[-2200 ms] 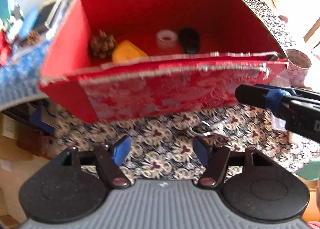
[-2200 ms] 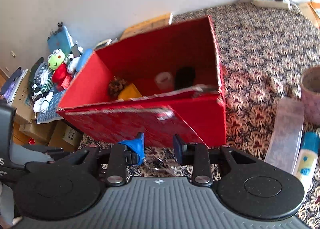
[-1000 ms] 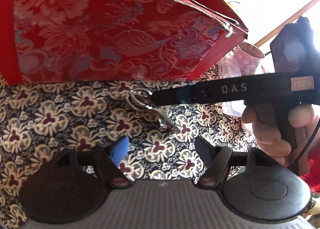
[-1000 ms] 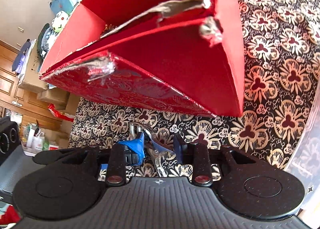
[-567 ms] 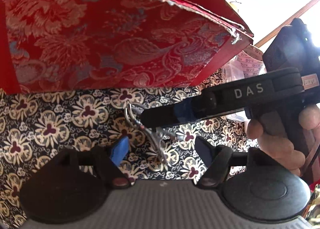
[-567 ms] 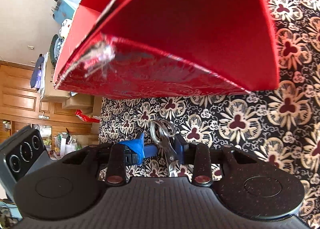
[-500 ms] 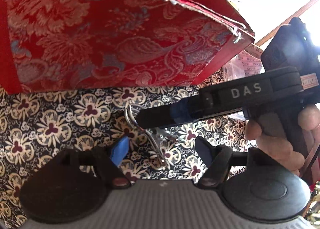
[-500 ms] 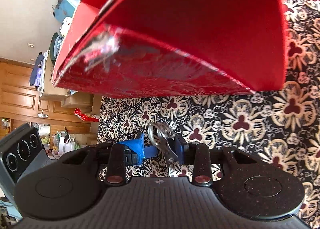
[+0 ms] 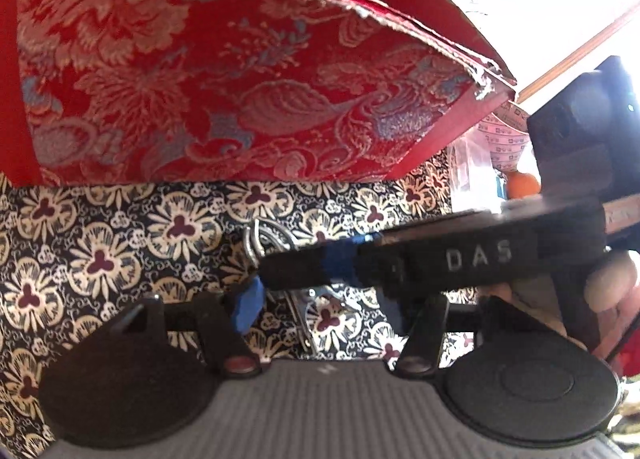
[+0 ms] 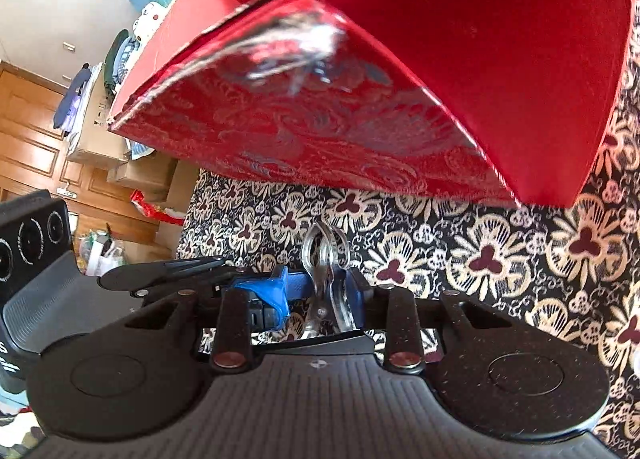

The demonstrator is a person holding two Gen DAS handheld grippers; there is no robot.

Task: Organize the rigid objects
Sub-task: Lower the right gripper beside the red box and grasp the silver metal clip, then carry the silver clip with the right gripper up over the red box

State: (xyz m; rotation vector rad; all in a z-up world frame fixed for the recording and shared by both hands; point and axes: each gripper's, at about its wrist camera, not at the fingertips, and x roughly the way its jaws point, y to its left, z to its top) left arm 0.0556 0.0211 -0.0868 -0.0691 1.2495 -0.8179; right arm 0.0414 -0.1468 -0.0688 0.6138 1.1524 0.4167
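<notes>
A small metal clip (image 10: 326,279) stands upright between the blue pads of my right gripper (image 10: 320,291), which is shut on it just above the patterned cloth (image 10: 480,259). The same clip (image 9: 256,243) shows in the left wrist view beside the right gripper's finger marked DAS, which crosses in front. My left gripper (image 9: 320,307) is open and empty, low over the cloth, right by the clip. The red brocade box (image 9: 220,79) stands close ahead, also in the right wrist view (image 10: 340,119); its inside is hidden.
A patterned paper cup (image 9: 504,139), a clear plastic piece (image 9: 468,171) and an orange object (image 9: 524,185) lie right of the box. Cardboard boxes (image 10: 132,171) and a wooden door (image 10: 24,139) are off the table's left side.
My right gripper has closed on the clip, which turned from lying flat to upright between the pads. Both grippers dropped low in front of the box.
</notes>
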